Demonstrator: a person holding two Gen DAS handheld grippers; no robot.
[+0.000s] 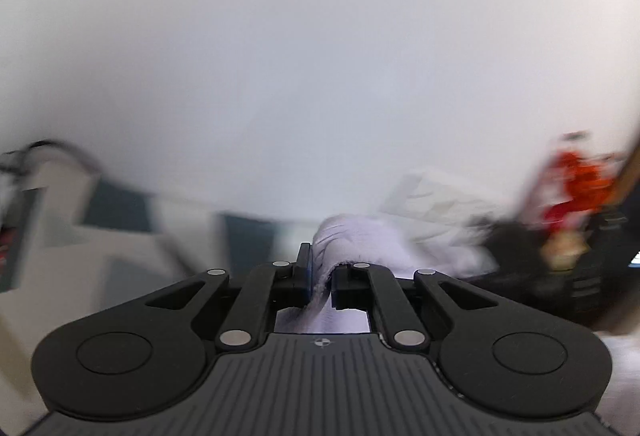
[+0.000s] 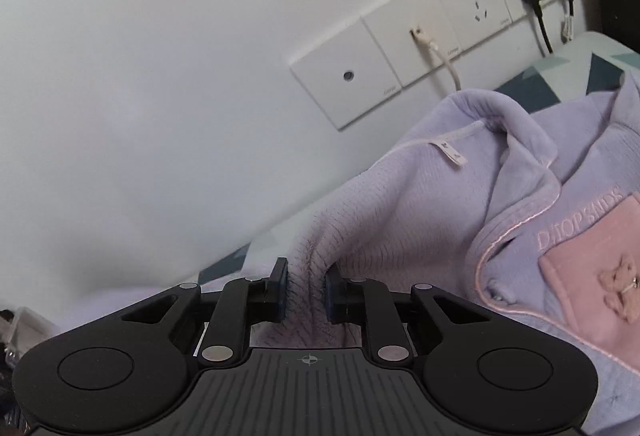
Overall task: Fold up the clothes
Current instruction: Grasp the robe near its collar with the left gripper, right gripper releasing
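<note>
We take the lilac fleece garment (image 2: 420,220) as our landmark: it lies spread on a surface covered with a patterned cloth (image 2: 540,84) of white, teal and dark blue shapes, pushed up close to a white wall (image 2: 160,56). On the garment we see a collar with pink piping, a white neck label, embroidered lettering and a pink chest pocket (image 2: 592,268) carrying a small bow. Our right gripper (image 2: 306,290) sits at the garment's near edge, left of the collar, and its jaws are drawn in narrow on a raised ridge of the fleece, which bunches up between the pads. Behind the garment, on the wall, a row of white socket plates (image 2: 400,56) runs along; a white cable and two black plugs are fitted in them. In the left wrist view much is smeared by blur, yet our left gripper (image 1: 320,278) shows clearly: its jaws are nearly together, pinching a thin hem of the same pale lilac fabric (image 1: 360,236), which rises in front of the fingers. Beyond the fabric there, a blurred red-orange object (image 1: 576,188) stands off to the right.
</note>
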